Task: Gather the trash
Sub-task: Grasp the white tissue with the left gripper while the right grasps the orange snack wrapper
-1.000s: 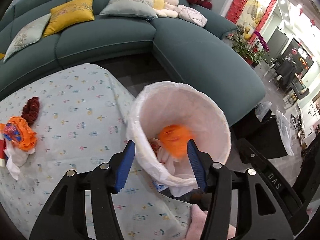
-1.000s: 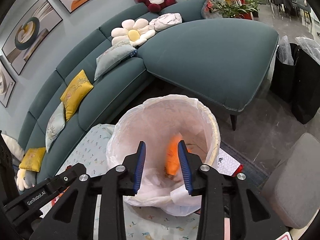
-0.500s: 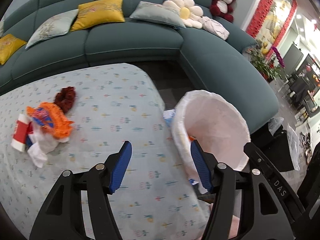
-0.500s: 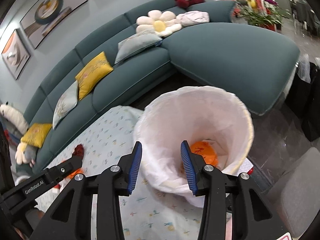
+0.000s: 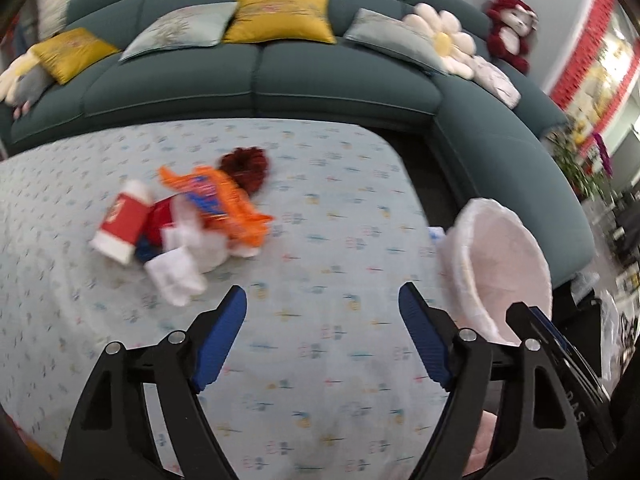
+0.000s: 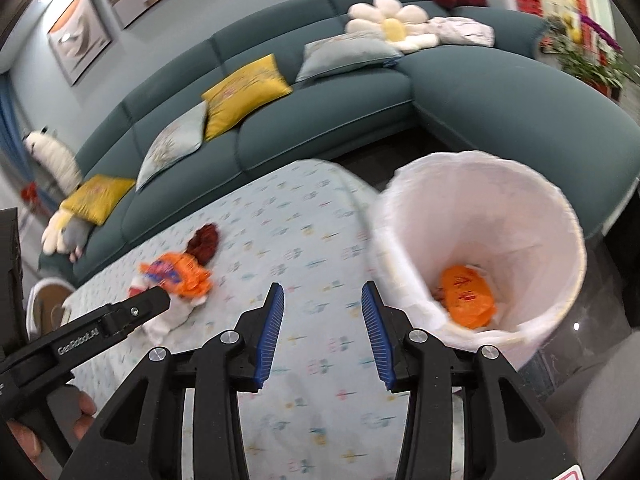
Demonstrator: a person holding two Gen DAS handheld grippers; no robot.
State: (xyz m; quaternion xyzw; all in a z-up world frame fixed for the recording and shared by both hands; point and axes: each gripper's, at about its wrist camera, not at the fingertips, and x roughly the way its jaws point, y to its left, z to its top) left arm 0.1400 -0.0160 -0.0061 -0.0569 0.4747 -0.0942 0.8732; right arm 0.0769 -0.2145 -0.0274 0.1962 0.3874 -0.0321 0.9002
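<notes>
Both grippers have swung off the lined trash bin (image 6: 480,248) and now face the remaining litter pile on the patterned tablecloth (image 5: 320,360). A second ago an orange wrapper sat between the fingers over the bin mouth; now it lies at the bottom of the bin, orange bag (image 6: 466,296) on white tissue. Judgement: one drop is done, next pickup is starting.

Left gripper (image 5: 322,334): jaws opening, wide apart, nothing between them, only bare cloth. Right gripper (image 6: 322,330): jaws part open, empty, also over bare cloth.

Remaining trash sits well away from the bin, across the cloth on the sofa side: orange snack packet (image 5: 224,204), red-and-white carton (image 5: 120,224) just beside it on the far side from the bin, crumpled white tissues (image 5: 180,272) touching the packet's near edge, dark red crinkled clump (image 5: 246,168) behind it. At least four pieces still to go, so the task is partway.

Left wrist view shows the pile in detail, but only the bin's rim and liner, contents hidden. Right wrist view looks down into the bin and shows the dropped bag; there the pile is small and partly covered by the left gripper's black finger, the carton hardly visible. It also shows the person's fingers (image 6: 80,412) on the left handle.
</notes>
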